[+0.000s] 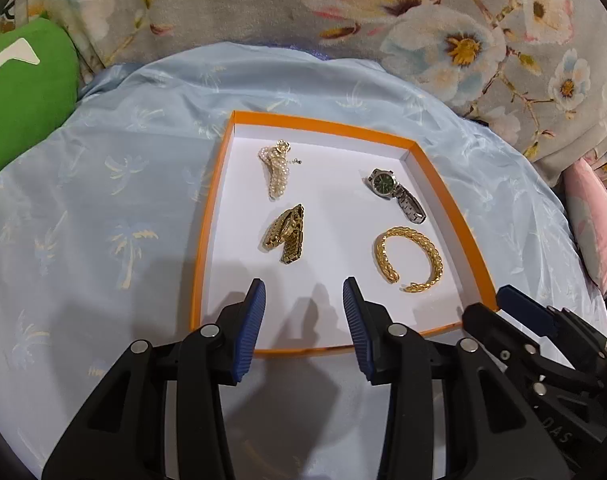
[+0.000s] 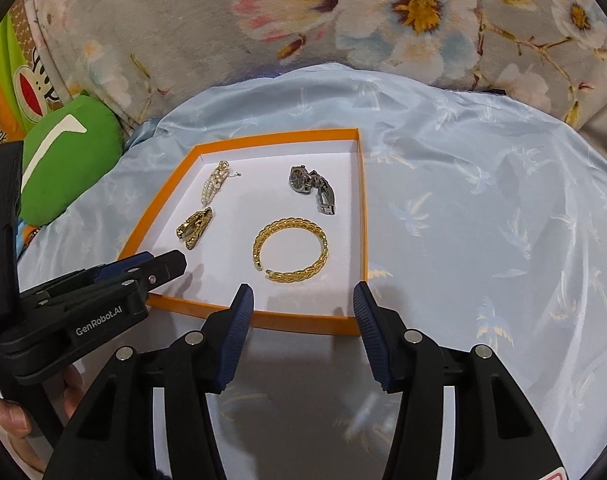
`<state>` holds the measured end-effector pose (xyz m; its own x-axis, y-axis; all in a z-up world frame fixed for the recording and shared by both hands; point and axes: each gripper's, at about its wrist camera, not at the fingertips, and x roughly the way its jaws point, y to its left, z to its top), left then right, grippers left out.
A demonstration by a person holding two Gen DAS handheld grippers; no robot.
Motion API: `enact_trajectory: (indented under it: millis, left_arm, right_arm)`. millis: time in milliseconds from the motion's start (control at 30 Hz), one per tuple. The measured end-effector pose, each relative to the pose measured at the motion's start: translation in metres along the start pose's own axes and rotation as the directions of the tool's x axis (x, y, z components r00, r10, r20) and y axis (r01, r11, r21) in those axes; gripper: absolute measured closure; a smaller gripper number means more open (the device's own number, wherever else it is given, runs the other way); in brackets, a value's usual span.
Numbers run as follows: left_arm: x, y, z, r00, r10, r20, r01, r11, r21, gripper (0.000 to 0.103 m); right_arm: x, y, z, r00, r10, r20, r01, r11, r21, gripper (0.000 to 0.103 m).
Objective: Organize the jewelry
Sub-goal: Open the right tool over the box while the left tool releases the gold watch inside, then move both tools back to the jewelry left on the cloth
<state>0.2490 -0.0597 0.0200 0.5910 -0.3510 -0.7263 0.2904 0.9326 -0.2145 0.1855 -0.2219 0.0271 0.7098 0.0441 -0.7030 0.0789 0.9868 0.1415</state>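
Note:
An orange-rimmed tray (image 1: 323, 121) (image 2: 361, 216) with a white floor lies on a light blue cloth. In it lie a pearl bracelet (image 1: 275, 170) (image 2: 214, 184), a gold watch (image 1: 286, 233) (image 2: 194, 227), a silver watch with a green dial (image 1: 397, 194) (image 2: 313, 186) and a gold braided cuff (image 1: 409, 258) (image 2: 290, 249). My left gripper (image 1: 303, 298) (image 2: 143, 268) is open and empty over the tray's near left edge. My right gripper (image 2: 302, 300) (image 1: 519, 308) is open and empty at the tray's near right edge, just short of the cuff.
The blue palm-print cloth (image 1: 103, 200) (image 2: 483, 200) covers the surface. A floral blanket (image 1: 263, 0) (image 2: 343, 12) rises behind it. A green cushion (image 1: 23, 92) (image 2: 67, 160) sits at the left, and a pink cushion (image 1: 591, 224) at the right.

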Motion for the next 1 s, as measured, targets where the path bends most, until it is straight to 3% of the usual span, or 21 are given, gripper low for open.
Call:
enact_trajectory:
  millis: [133,300,533,700,833,900,1000]
  left_arm:
    - [-0.025,0.001,-0.003,0.998,-0.017,0.063,0.018,1.000,-0.017,0.064]
    - [-0.065,0.002,-0.021,0.993,0.017,0.117,-0.015,1.000,-0.016,0.064]
    - [-0.098,0.013,-0.075,0.985,0.138,0.102,-0.138,0.990,-0.001,0.063]
    - [-0.116,0.023,-0.114,0.986,0.152,0.073,-0.151,0.988,-0.025,0.061]
    - [-0.130,0.017,-0.139,0.975,0.198,0.101,-0.200,0.980,0.012,0.054]
    - [-0.133,0.014,-0.147,0.972,0.209,0.105,-0.213,0.977,0.030,0.052]
    - [-0.136,0.017,-0.154,0.977,0.193,0.087,-0.196,0.980,0.027,0.050]
  right_arm:
    - [-0.021,0.000,-0.013,1.000,0.008,0.007,-0.008,1.000,0.002,0.053]
    - [-0.052,0.003,-0.044,1.000,0.006,0.009,-0.006,1.000,-0.017,0.053]
    - [-0.085,0.001,-0.102,1.000,-0.019,-0.002,0.019,0.999,-0.027,0.053]
    - [-0.099,0.004,-0.137,0.999,-0.039,-0.014,0.038,0.998,-0.045,0.054]
    - [-0.101,0.004,-0.146,0.999,-0.027,-0.022,0.026,0.999,-0.030,0.055]
    - [-0.101,0.005,-0.149,1.000,-0.018,-0.026,0.017,1.000,-0.019,0.061]
    - [-0.101,0.008,-0.152,1.000,-0.002,-0.028,0.002,1.000,-0.006,0.062]
